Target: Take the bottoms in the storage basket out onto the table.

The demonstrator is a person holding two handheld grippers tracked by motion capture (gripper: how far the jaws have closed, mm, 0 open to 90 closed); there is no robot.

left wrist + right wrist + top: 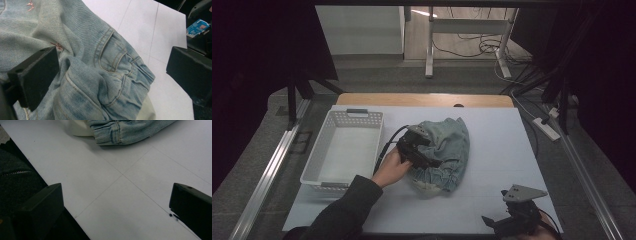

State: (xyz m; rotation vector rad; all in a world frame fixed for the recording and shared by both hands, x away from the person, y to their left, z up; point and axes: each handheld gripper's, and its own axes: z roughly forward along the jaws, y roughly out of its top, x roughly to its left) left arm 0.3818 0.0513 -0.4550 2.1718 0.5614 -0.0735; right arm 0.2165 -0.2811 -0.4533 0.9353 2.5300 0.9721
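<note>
- Landmark: white basket (343, 150), standing at the left side of the white table (502, 165). All places below are given relative to it.
- Denim garment (447, 150): light blue, crumpled in a heap on the table, just to the right of the basket and apart from it. A pale lining shows at its near edge.
- Left gripper view: the denim garment (100, 75) fills the left and centre; seams, a pocket-like panel and small pink stitching are visible.
- Left tongs (424, 155): held in the person's left hand (391, 167), between the basket and the garment heap, lying over the garment's left part.
- Left tongs (112, 72), state: spread wide. One jaw rests against the denim folds; the other stands off over bare table. No fabric is pinched between them.
- Dark sleeve (344, 210) runs from the near table edge up to that hand, just right of the basket's near corner.
- Right tongs (499, 220): well to the right of the basket, at the near right corner of the table, well apart from the garment.
- Right tongs (116, 205), state: spread, nothing between the jaws, bare table beneath.
- Right gripper view: the garment's hem (120, 132) lies farther off, at the top.
- Cable (387, 145) trails from the left tongs along the basket's right wall.
</note>
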